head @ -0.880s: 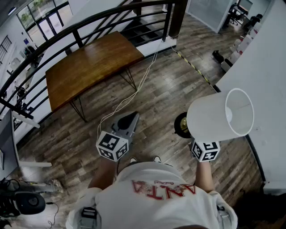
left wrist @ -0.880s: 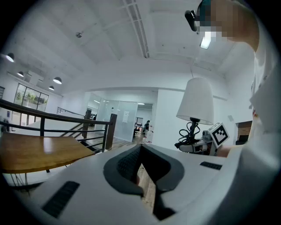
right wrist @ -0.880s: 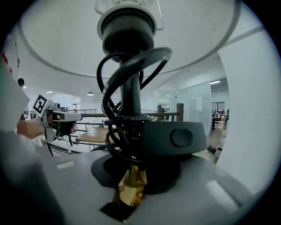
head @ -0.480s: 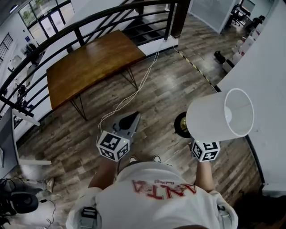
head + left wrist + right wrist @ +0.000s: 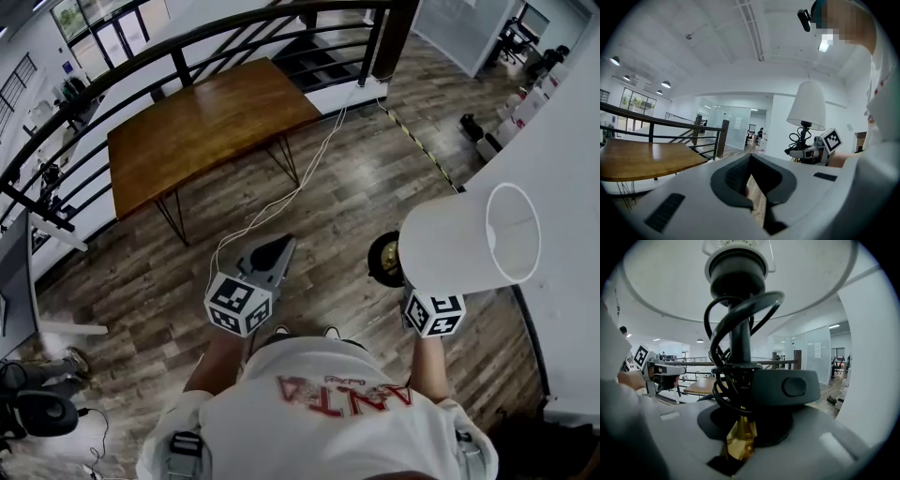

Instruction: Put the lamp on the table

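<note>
The lamp (image 5: 459, 248) has a white shade, a black stem (image 5: 739, 343) wound with black cord, and a gold base (image 5: 384, 260). It is carried in the air, tilted over the wood floor. My right gripper (image 5: 743, 423) is shut on its stem low down, near the gold part. The shade hides those jaws in the head view. In the left gripper view the lamp (image 5: 807, 108) stands to the right. My left gripper (image 5: 270, 251) is shut and holds nothing. The wooden table (image 5: 211, 127) on thin black legs stands ahead to the left, bare on top.
A black railing (image 5: 187, 47) curves behind the table, with stairs beyond it. A white cable (image 5: 281, 202) trails over the floor from the table's right end. A white wall (image 5: 562, 187) rises close on the right. Dark equipment (image 5: 42, 412) lies at the lower left.
The table and railing have slid slightly down and right in the head view. Both grippers and the lamp keep their places relative to the body.
</note>
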The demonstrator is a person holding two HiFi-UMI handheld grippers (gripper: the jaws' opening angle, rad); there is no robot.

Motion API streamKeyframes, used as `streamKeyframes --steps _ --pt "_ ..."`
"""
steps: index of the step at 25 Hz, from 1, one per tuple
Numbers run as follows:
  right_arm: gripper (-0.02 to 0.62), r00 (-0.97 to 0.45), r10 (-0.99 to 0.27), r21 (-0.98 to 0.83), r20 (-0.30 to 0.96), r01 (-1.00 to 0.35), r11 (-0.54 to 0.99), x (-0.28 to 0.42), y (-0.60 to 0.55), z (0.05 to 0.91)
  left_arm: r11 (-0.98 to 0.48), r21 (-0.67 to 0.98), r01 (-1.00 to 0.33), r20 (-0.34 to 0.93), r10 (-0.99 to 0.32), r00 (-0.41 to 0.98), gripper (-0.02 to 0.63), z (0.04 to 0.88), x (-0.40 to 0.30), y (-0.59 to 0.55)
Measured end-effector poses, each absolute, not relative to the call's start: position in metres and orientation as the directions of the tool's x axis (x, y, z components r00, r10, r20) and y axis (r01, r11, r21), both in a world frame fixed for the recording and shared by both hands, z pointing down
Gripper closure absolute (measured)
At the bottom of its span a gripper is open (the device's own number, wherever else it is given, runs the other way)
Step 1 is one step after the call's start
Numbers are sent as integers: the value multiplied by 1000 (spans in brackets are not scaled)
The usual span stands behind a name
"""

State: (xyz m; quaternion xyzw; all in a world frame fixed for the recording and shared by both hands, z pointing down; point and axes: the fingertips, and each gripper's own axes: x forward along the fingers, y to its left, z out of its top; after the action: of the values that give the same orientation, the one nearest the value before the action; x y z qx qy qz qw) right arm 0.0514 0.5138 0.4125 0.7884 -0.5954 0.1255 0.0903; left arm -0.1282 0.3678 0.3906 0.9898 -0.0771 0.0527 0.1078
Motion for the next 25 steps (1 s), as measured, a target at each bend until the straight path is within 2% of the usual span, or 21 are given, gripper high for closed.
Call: streamKeyframes --steps 15,25 --pt "517 213 -931 -26 297 -973 -231 -11 443 424 -952 216 -217 113 -196 974 600 407 -197 301" --pt "517 127 -954 -25 271 -990 -139 10 372 424 -932 211 -295 111 -277 955 600 413 -184 248"
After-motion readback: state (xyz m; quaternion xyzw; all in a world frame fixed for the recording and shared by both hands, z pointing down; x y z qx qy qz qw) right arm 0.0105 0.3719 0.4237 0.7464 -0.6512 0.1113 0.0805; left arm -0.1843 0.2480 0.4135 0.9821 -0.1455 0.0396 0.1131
